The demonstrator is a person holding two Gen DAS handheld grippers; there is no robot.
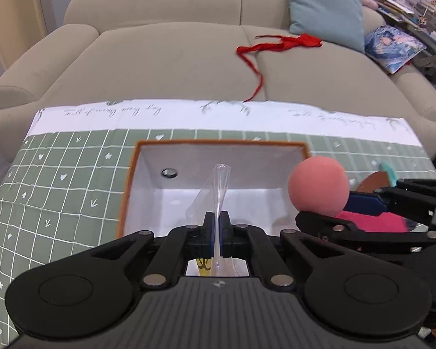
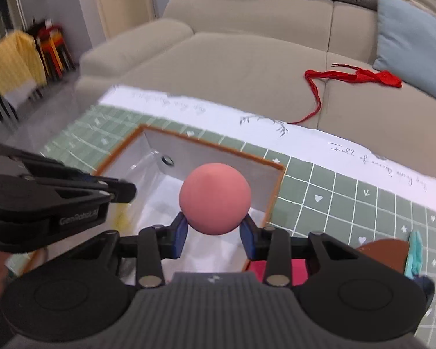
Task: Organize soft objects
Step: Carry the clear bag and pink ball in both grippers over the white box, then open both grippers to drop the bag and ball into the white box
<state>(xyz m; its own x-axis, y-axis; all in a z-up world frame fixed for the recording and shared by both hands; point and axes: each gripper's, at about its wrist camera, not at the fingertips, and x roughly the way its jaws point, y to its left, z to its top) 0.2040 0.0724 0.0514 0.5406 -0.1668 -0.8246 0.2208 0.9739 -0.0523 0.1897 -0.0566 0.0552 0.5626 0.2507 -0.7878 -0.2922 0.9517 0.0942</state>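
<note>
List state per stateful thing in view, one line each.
Left gripper: shut on clear plastic bag, above the box.
Right gripper: shut on pink foam ball, held over the box.
Orange-rimmed white box: open, no lid visible, on green checked tablecloth.
Red ribbon: loose on beige sofa, end trailing toward the table edge.

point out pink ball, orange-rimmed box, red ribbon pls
pink ball (image 2: 214,198), right wrist view, centre of the ball's front face.
orange-rimmed box (image 1: 221,143), left wrist view, far orange rim.
red ribbon (image 1: 279,44), left wrist view, middle of the bunched strip on the sofa.
</note>
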